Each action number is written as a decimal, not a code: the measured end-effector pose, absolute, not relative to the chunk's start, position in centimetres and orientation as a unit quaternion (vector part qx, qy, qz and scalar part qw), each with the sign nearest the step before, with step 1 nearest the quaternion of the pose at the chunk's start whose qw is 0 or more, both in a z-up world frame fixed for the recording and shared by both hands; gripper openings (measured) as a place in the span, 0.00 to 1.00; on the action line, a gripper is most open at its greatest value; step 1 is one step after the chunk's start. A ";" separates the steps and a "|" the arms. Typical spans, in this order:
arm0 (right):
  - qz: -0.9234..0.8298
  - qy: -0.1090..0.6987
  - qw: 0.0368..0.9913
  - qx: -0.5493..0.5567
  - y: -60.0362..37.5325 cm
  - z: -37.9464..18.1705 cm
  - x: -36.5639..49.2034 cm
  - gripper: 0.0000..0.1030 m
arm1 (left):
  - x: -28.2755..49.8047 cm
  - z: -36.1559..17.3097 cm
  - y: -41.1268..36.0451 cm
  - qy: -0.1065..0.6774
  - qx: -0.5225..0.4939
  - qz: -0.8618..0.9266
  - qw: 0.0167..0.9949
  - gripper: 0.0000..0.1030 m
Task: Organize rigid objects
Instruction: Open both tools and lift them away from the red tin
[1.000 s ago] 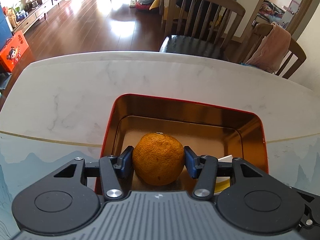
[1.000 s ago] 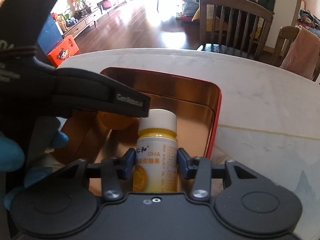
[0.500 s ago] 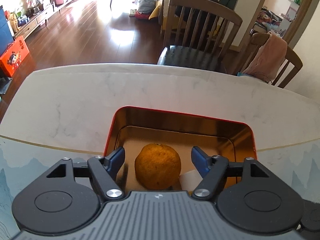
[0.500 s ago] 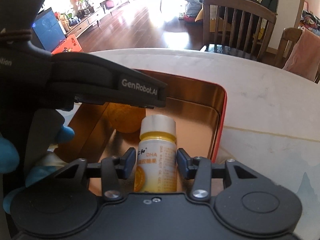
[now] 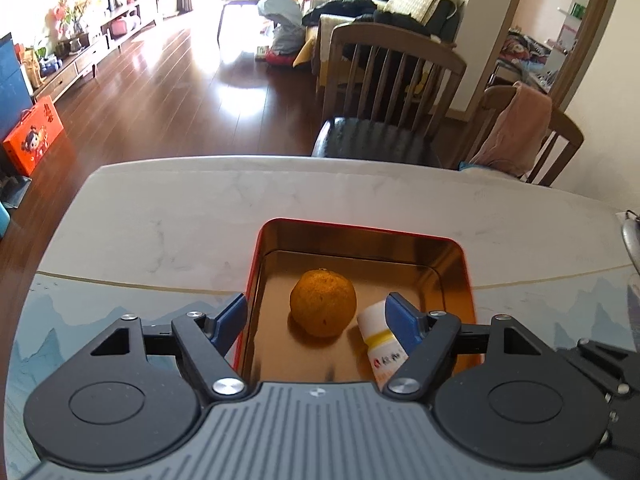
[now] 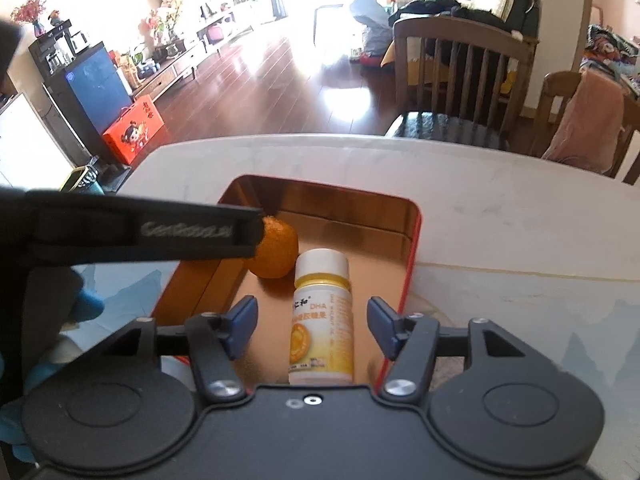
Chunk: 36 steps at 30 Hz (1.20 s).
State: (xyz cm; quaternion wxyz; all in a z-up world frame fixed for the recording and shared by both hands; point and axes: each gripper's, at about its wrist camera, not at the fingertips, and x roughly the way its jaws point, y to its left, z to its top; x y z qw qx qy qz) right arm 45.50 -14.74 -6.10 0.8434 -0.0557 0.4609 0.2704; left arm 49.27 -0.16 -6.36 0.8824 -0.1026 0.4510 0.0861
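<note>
gold-lined tin (image 5: 456, 276): red outside, shiny gold inside, open top, sits on the worktop (image 5: 168, 224); in the right wrist view its red rim (image 6: 414, 248) runs down the right side
orange (image 5: 323, 303): on the tin floor, left of centre, free of both grippers; in the right wrist view (image 6: 276, 254) it sits behind and left of the bottle, partly hidden by the left gripper's dark body
bottle (image 6: 322, 320): white cap, yellow label with "DHA" print, stands upright on the tin floor, just beside the orange; in the left wrist view (image 5: 378, 330) only cap and upper label show, rest hidden behind the right-hand finger
left gripper (image 5: 316, 320): blue-padded fingers (image 5: 230, 318) wide apart, holding nothing; one finger outside the tin's left wall, the other over the bottle's cap; orange lies between them, untouched
right gripper (image 6: 312, 322): fingers (image 6: 242, 322) spread apart, clear gaps either side of the bottle, no contact
worktop: pale marble pattern at the far side, blue-grey mountain print (image 5: 100, 304) on the near part
background: wooden chair (image 5: 390, 92) at the far edge of the worktop, second chair with pink cloth (image 5: 516, 128) draped over it, orange gift box (image 5: 34, 134) on the dark wood floor
</note>
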 end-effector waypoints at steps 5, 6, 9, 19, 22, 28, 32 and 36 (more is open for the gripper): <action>0.266 0.452 0.850 -0.054 -15.7 -4.3 43.9 0.66 | 46.5 -4.3 -0.3 0.437 -0.104 0.071 0.891 0.76; 0.266 0.450 0.851 -0.054 -15.9 -3.9 43.5 0.67 | 45.9 -3.9 -0.4 0.434 -0.102 0.066 0.893 0.77; 0.265 0.440 0.856 -0.050 -16.5 -2.7 42.5 0.71 | 44.3 -2.9 -0.6 0.427 -0.093 0.061 0.897 0.79; 0.263 0.422 0.866 -0.047 -17.0 -0.6 37.7 0.81 | 38.6 -1.0 -0.3 0.416 -0.090 0.057 0.903 0.79; 0.263 0.420 0.867 -0.046 -17.1 -0.3 36.3 0.83 | 36.5 -0.5 -0.2 0.411 -0.087 0.054 0.906 0.79; 0.264 0.419 0.868 -0.043 -17.9 -0.2 33.5 0.86 | 32.5 0.2 0.0 0.403 -0.077 0.036 0.911 0.80; 0.262 0.424 0.866 -0.043 -18.4 -1.1 31.2 0.90 | 29.9 0.1 -0.1 0.398 -0.069 0.023 0.915 0.83; 0.258 0.429 0.865 -0.042 -19.2 -1.9 29.3 0.92 | 27.8 -0.2 0.2 0.397 -0.076 0.014 0.914 0.84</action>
